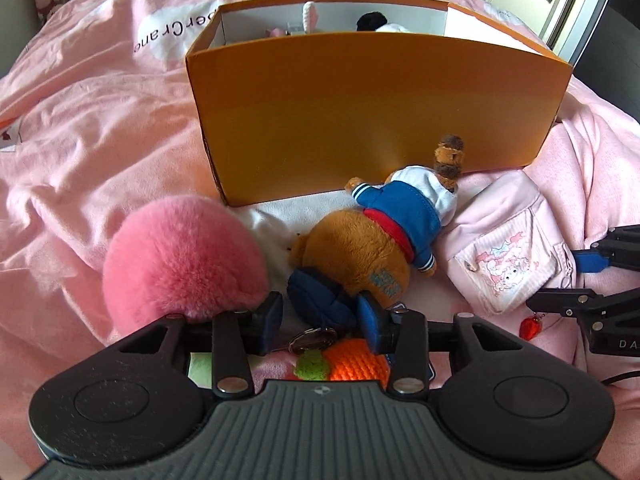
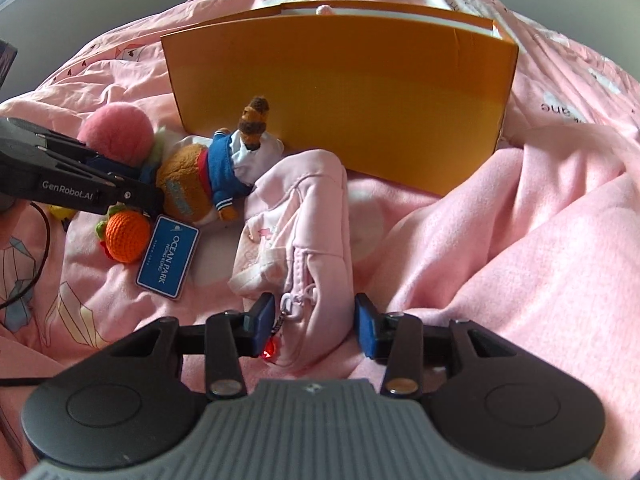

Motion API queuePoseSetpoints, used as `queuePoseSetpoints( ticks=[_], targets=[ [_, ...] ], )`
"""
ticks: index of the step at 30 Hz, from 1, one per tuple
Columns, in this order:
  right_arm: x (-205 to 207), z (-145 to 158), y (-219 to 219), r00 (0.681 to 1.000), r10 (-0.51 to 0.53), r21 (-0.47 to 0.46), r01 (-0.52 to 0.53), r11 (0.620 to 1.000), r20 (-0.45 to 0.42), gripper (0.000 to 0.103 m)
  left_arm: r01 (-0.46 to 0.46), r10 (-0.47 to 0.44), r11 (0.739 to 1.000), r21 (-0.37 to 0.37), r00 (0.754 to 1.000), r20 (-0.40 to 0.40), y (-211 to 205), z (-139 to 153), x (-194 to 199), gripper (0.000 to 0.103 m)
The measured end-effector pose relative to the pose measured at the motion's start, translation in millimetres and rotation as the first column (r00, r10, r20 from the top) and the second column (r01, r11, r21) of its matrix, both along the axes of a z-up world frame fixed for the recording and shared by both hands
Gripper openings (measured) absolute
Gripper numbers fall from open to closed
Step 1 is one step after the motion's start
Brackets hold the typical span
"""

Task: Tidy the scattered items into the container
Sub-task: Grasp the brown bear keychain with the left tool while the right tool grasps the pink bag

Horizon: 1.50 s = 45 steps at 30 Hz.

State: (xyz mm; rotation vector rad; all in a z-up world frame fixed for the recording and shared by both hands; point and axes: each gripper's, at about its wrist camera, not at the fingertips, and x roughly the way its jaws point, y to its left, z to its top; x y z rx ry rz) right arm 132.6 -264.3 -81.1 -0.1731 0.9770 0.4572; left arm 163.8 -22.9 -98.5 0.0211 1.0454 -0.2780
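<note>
Nearest the left wrist camera, the left gripper (image 1: 320,322) stands open around the plush bear's (image 1: 372,252) dark blue foot, its pads not clearly pressing. Left of the bear lies a pink pompom (image 1: 182,256); beneath the gripper sits an orange crochet fruit (image 2: 127,236), with a blue tag (image 2: 168,257) beside it. Behind them on the bed (image 1: 100,128) stands the orange box (image 1: 376,120), with small toys inside. Further right, the right gripper (image 2: 315,326) straddles the end of a pink pouch (image 2: 304,236), jaws apart, not clamped.
</note>
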Motion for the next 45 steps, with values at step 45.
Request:
queuePoseSetpoints(
  ticks=[45],
  targets=[
    [-2.2,93.1,-18.1,0.982,-0.118,0.172,0.093,0.981,0.145,0.029,-0.023,0.06,0.992,-0.126,0.953,0.298,17.8,109.7,-34.0,0.028]
  ],
)
